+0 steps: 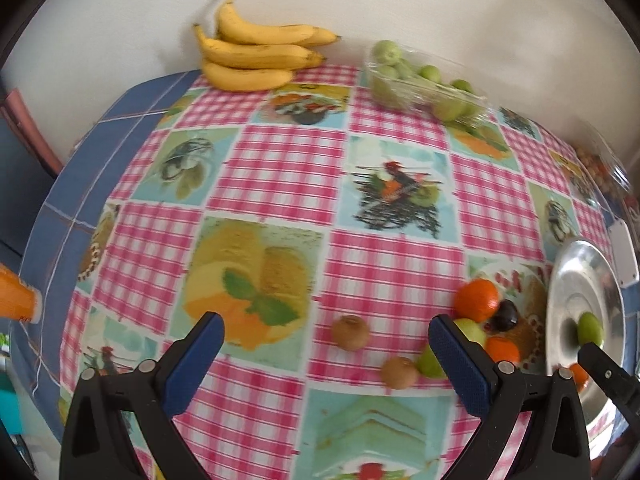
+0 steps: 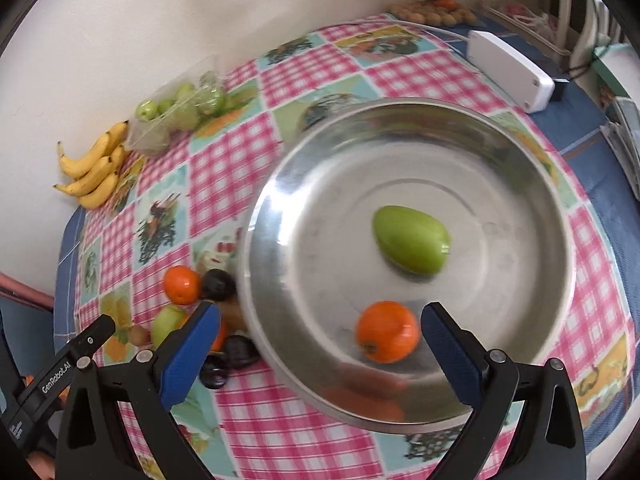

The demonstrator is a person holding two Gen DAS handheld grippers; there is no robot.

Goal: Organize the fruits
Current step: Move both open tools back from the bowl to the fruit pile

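Steel bowl [image 2: 280, 208] holds one green fruit [image 2: 410, 238], one orange [image 2: 386, 332]; perhaps eight loose beside it. Both my grippers [image 1: 326, 354] [image 2: 320, 340] wide, empty.

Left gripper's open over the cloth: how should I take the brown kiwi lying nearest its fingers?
Grip the fuzzy brown kiwi across its middle, coming straight down with the open left gripper. It lies alone on the checked tablecloth with bare cloth on both sides, unlike the second kiwi, which appears to touch a green fruit.
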